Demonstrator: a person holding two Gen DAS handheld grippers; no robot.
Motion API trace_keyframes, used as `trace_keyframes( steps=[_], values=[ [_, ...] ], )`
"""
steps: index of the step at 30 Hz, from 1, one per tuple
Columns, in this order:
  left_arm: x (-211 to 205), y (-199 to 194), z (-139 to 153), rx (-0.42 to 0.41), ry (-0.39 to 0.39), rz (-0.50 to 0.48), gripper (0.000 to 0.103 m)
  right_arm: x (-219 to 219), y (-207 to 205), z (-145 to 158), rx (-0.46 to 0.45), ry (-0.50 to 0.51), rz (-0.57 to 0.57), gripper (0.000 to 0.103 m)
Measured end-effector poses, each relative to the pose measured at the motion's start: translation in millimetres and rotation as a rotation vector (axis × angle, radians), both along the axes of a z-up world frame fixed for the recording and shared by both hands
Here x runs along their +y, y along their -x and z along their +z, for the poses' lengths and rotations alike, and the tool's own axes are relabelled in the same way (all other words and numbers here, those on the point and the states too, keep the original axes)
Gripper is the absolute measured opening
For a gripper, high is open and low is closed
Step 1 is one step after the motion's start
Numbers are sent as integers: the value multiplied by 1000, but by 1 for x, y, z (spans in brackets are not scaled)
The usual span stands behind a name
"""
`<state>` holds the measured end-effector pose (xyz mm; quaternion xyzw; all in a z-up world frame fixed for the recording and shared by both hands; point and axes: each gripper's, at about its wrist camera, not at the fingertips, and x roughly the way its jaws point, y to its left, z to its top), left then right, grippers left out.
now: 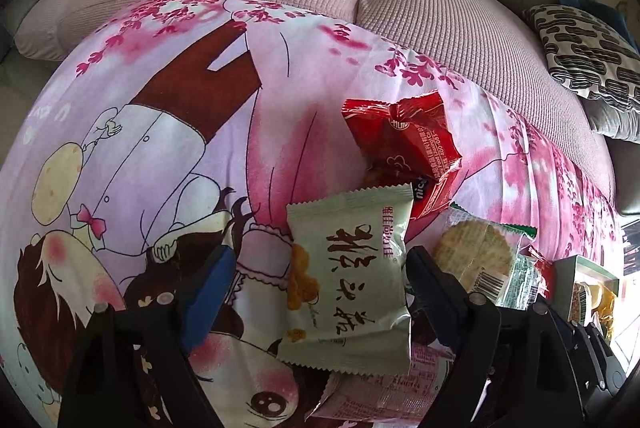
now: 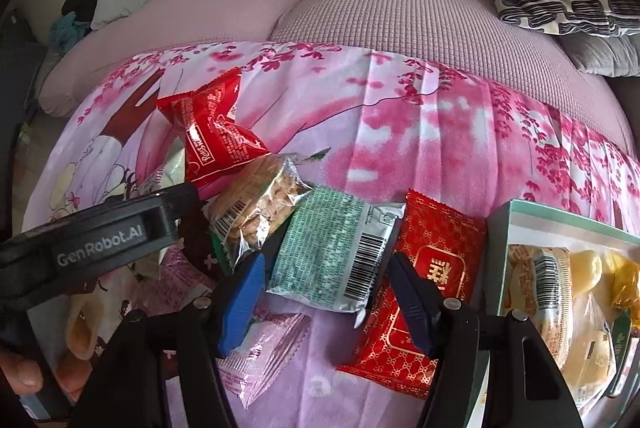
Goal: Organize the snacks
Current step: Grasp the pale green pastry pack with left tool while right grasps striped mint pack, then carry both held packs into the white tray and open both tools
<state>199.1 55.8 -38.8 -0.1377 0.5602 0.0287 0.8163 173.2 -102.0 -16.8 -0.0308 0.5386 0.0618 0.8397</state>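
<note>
The left gripper (image 1: 320,276) points steeply down over a pale green snack packet (image 1: 348,280) lying on the pink cartoon-print cloth (image 1: 160,131). The packet sits between the two fingers; the right-hand finger (image 1: 432,284) stands at its edge, while the blue-padded finger (image 1: 208,292) stands clear of it with cloth showing in the gap — jaws apart, nothing clamped. The packet's lower end overlaps a pink wrapper (image 1: 380,392), most of which is hidden and cut off by the frame edge. Beyond it lie a crumpled red packet (image 1: 404,143) and a clear-wrapped round cracker pack (image 1: 480,256).

The right gripper (image 2: 328,284) straddles a green-and-silver barcode packet (image 2: 332,248). Its blue pads (image 2: 244,304) flank the packet's sides, but the packet's edges cover the fingertips, so I cannot tell whether they press on it. This packet lies partly over a flat red packet with gold lattice (image 2: 436,260). The open box (image 2: 500,228), at the right edge, is cut off by the frame; it holds several yellowish wrapped snacks whose kinds are hard to make out. The other gripper's black body (image 2: 96,240) crosses the left side, blocking part of the pile, and fingertips of a hand (image 2: 28,376) show at the lower left corner
</note>
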Motion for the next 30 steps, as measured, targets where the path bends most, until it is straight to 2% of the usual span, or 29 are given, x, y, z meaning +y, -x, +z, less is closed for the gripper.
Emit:
trace_keyframes(
  steps=[12, 15, 20, 24, 30],
  values=[
    [3, -3, -7, -3, -12, 2, 87, 5, -12, -11, 15, 22, 0, 65],
    [1, -4, -9, -6, -24, -6, 75, 4, -14, -16, 23, 24, -7, 59],
    [-4, -8, -12, -9, -44, -21, 74, 3, -14, -20, 21, 18, -12, 58],
    [-3, -6, -12, -6, -71, -12, 61, 1, -14, -21, 16, 10, -15, 57],
    [2, -6, -12, -8, -65, 5, 55, -4, -13, -20, 18, -11, -31, 53]
  ],
)
